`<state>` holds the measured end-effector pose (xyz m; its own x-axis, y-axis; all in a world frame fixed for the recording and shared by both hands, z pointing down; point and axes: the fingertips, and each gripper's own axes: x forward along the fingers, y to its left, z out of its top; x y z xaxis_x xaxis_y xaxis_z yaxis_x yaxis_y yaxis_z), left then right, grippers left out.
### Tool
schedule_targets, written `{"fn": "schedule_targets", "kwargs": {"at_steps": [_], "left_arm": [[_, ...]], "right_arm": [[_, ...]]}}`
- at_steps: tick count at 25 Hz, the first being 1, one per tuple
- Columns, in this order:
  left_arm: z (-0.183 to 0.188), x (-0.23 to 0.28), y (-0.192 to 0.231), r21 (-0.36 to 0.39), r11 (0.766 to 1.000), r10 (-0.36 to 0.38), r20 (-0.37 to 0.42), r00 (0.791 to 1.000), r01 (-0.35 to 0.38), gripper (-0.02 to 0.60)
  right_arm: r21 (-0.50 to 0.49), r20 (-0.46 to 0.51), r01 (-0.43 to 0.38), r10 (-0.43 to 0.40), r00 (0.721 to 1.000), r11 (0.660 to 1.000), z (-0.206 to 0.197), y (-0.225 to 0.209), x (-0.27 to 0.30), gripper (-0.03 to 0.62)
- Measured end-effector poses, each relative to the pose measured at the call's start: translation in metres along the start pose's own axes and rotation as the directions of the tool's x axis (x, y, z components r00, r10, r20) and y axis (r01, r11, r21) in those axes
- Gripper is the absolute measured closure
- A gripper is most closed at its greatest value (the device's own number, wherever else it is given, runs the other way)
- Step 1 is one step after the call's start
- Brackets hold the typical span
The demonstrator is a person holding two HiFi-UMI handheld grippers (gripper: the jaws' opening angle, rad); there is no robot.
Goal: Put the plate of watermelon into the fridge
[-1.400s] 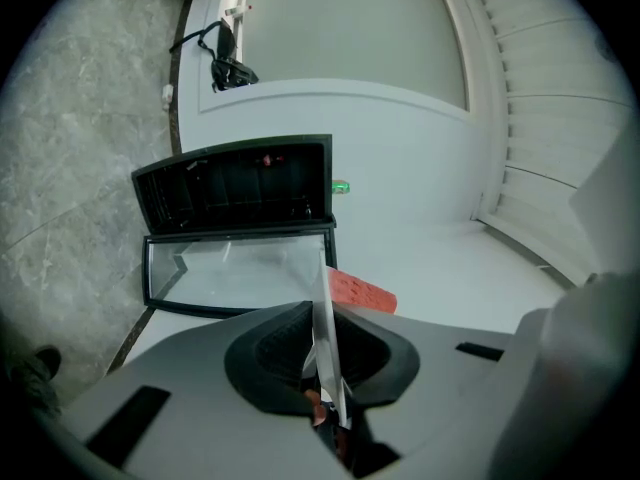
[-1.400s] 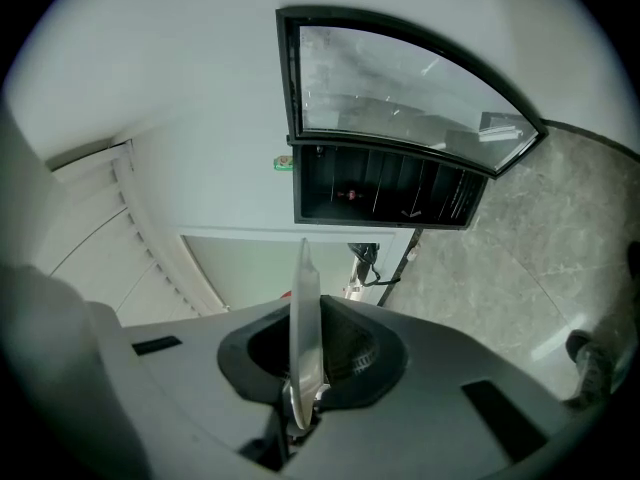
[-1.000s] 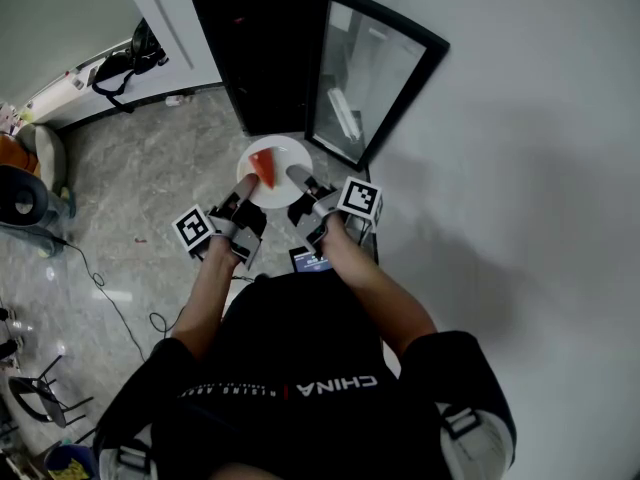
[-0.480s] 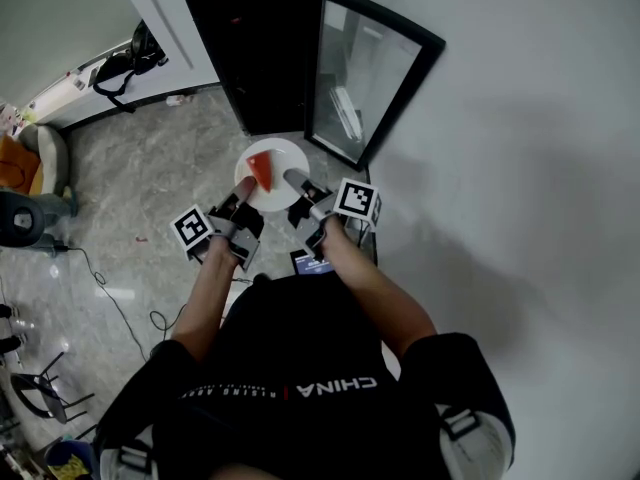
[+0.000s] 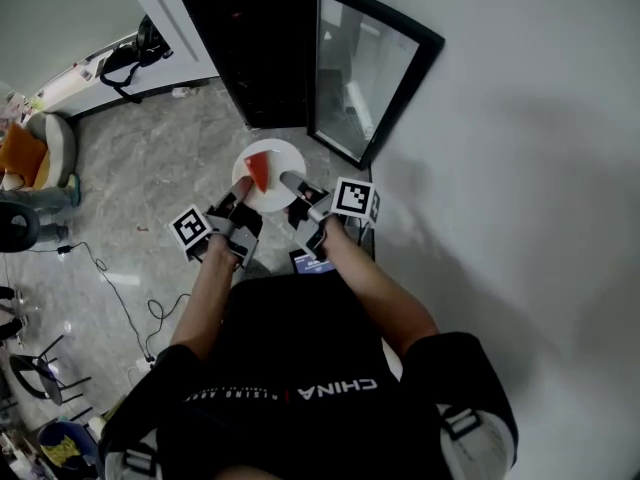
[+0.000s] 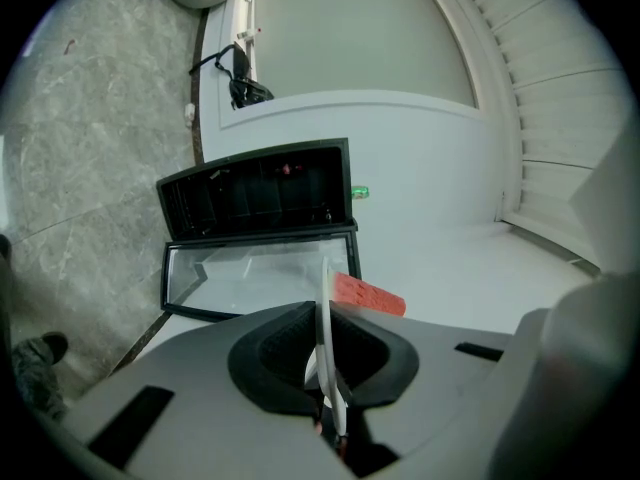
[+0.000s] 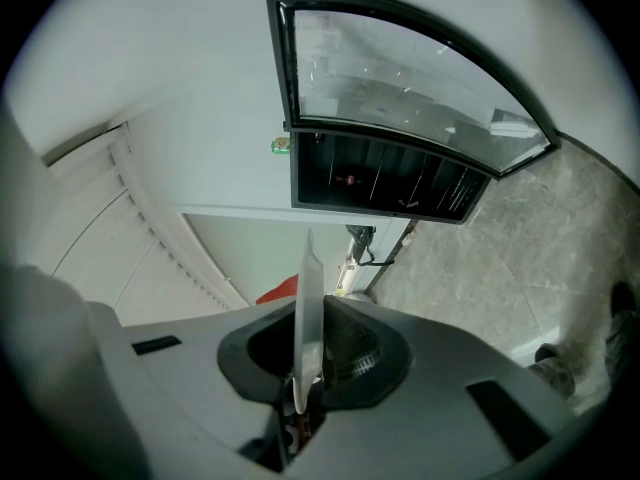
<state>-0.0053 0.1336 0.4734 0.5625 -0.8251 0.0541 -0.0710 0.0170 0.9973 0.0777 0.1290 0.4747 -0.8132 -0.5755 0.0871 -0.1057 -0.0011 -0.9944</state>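
A white plate (image 5: 280, 158) carries a red watermelon wedge (image 5: 259, 171) and hangs in front of the black fridge (image 5: 255, 58), whose glass door (image 5: 365, 73) stands open to the right. My left gripper (image 5: 242, 190) is shut on the plate's near left rim, and my right gripper (image 5: 291, 182) is shut on its near right rim. In the left gripper view the plate edge (image 6: 325, 318) runs between the pads, with the wedge (image 6: 368, 295) just beyond. In the right gripper view the plate edge (image 7: 305, 318) is clamped the same way, and the fridge interior (image 7: 390, 178) lies ahead.
The floor (image 5: 160, 178) is grey marble. A white wall (image 5: 520, 118) is on the right. Black cables (image 5: 115, 298) trail over the floor at left, near a stool (image 5: 40, 148) and other clutter. A black bag (image 5: 130, 53) lies on a white ledge left of the fridge.
The plate and both grippers have moved a little nearer the fridge opening. The view has shifted slightly forward and left.
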Motion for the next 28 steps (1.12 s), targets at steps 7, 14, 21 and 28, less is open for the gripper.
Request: {"fn": "schedule_targets", "kwargs": {"at_steps": [7, 14, 21, 28], "left_arm": [[0.001, 0.001, 0.001, -0.006, 1.000, -0.015, 0.009, 1.000, 0.015, 0.552], [-0.003, 0.007, 0.005, 0.034, 0.998, -0.054, -0.079, 0.995, 0.057, 0.552], [0.125, 0.093, 0.016, 0.025, 0.997, -0.064, -0.162, 0.985, 0.069, 0.551], [0.140, 0.080, 0.014, 0.052, 0.994, -0.079, -0.255, 0.964, 0.095, 0.551]], "right_arm": [[-0.014, -0.018, 0.014, -0.015, 1.000, 1.000, -0.002, -0.001, 0.002, 0.565], [-0.026, 0.055, -0.008, 0.010, 0.998, 1.000, 0.000, -0.013, -0.001, 0.566], [-0.002, 0.118, 0.011, -0.010, 0.993, 1.000, 0.079, -0.016, 0.127, 0.568], [-0.018, 0.200, -0.009, 0.013, 0.980, 1.000, 0.060, -0.010, 0.139, 0.568]]}}
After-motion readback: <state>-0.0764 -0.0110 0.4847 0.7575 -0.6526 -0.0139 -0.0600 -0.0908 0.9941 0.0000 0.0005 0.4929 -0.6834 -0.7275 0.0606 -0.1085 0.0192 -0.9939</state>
